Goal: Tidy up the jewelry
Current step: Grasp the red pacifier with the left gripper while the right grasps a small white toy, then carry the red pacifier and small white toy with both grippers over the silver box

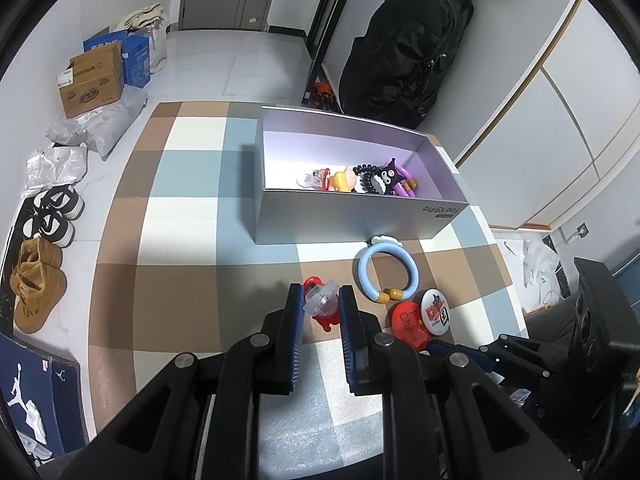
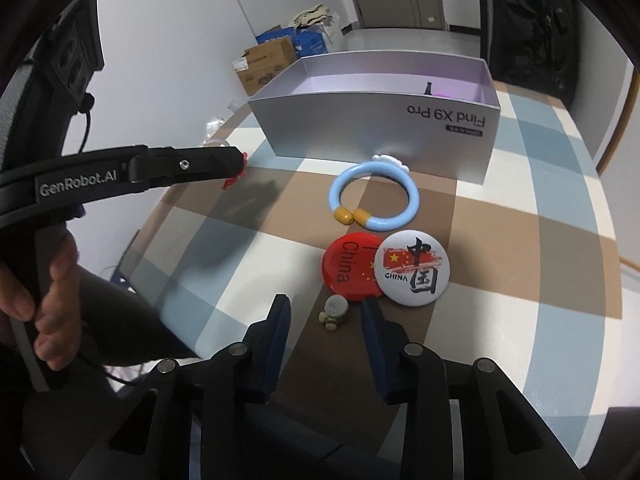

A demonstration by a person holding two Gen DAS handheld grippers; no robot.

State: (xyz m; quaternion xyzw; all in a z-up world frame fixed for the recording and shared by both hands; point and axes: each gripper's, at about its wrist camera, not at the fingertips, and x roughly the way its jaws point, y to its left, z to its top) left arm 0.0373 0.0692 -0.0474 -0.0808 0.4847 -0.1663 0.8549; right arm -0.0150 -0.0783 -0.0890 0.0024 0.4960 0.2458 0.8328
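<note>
My left gripper [image 1: 320, 300] is shut on a red and clear plastic trinket [image 1: 320, 302], held just above the checked table. It shows from the side in the right wrist view [image 2: 236, 164]. A silver open box [image 1: 352, 216] stands behind it, holding several trinkets [image 1: 360, 180]. In front of the box [image 2: 372, 128] lie a light blue bracelet [image 2: 376, 196], a red China badge [image 2: 348, 270] and a white China badge [image 2: 412, 268]. My right gripper [image 2: 325, 310] is open around a small grey-green charm [image 2: 334, 312] on the table.
The checked cloth table [image 1: 192, 216] ends at the left, with shoes [image 1: 52, 216], brown boots [image 1: 34, 280] and cardboard boxes [image 1: 92, 76] on the floor beyond. A black bag [image 1: 408, 48] hangs behind the box. My right gripper's body [image 1: 520, 356] is low at the right.
</note>
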